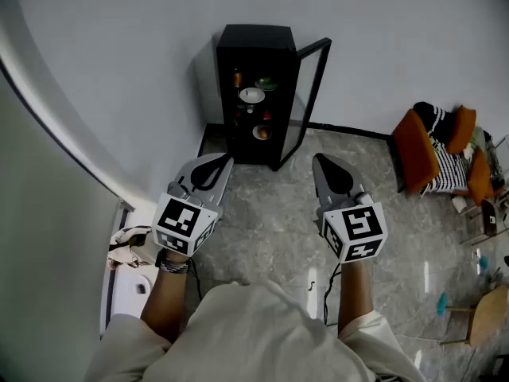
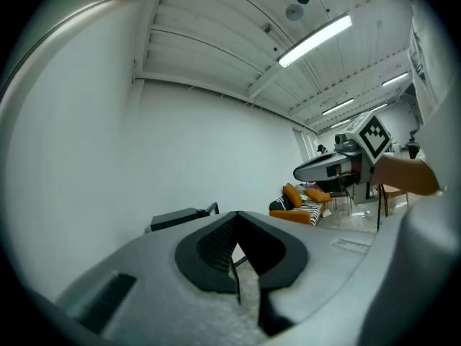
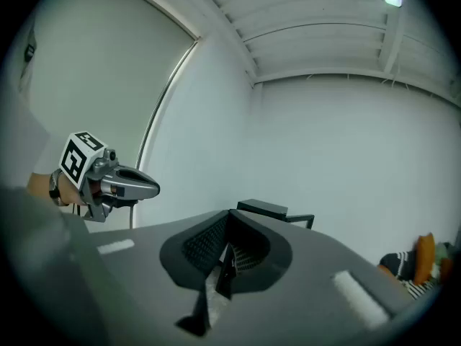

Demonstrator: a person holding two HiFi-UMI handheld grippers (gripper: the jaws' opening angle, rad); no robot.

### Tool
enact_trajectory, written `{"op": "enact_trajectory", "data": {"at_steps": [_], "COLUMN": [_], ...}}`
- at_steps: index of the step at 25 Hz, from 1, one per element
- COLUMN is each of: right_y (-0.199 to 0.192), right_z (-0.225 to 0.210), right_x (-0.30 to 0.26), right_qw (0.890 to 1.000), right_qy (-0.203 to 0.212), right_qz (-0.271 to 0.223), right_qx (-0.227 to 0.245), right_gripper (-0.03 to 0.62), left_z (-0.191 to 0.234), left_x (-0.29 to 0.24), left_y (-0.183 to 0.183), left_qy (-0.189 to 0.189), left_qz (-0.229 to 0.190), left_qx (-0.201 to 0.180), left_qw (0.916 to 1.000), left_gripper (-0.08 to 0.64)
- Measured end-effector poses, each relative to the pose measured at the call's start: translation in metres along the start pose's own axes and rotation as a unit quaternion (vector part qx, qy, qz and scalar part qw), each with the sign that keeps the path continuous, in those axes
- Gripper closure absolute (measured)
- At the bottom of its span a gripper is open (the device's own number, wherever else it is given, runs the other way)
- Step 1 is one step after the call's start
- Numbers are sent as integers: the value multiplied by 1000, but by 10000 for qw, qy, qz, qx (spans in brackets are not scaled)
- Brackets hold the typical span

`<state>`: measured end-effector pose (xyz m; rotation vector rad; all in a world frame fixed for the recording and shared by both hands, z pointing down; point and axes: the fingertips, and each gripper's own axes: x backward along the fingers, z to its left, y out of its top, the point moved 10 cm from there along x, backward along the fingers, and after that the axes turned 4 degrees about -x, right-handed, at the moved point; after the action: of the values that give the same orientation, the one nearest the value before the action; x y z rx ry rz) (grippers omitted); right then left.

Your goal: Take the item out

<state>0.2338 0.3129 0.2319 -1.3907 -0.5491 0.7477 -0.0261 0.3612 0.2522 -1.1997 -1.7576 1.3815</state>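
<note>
A black cabinet stands against the far wall with its glass door swung open to the right. Its shelves hold a white bowl, a green bowl, a small bottle and other small items. My left gripper and right gripper are held level side by side, well short of the cabinet and pointing at it. Both are shut with nothing in them. The left gripper sees the cabinet past its tips. So does the right gripper, with the cabinet just beyond.
Orange chairs with a striped cushion stand at the right wall. A wooden chair is at the lower right. White objects lie by the curved wall at the lower left. Grey marble floor stretches between me and the cabinet.
</note>
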Motion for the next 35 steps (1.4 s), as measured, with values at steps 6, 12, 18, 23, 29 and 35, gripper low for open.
{"op": "enact_trajectory", "data": {"at_steps": [6,12,18,23,29,35], "right_y": [-1,-7,-18,-28,-37,-42], "right_z": [-6,-16,-35,-49,-59,-62], "right_x": [5,-1,-2,-3,-4,-13], "right_qw": [9985,9994,9987,9982,9969,9963], "right_qy": [279,269,412,476,644,710], "right_qz": [-320,-201,-140,-149,-157,-151], "right_qx": [-340,-61,-250,-323,-412,-451], "right_gripper": [586,588,588,588,588,588], "left_z": [-4,-7,-17,-30,-42,-38], "left_x": [-4,-15,-26,-33,-35,-40], "left_y": [-4,-7,-9,-13,-14,-19], "left_qy": [1,59,137,167,224,286], "left_qz": [26,89,127,193,254,312], "left_qx": [3,30,91,263,309,328], "left_qw": [10000,9999,9998,9993,9989,9986], "left_gripper": [557,557,556,557,557,557]}}
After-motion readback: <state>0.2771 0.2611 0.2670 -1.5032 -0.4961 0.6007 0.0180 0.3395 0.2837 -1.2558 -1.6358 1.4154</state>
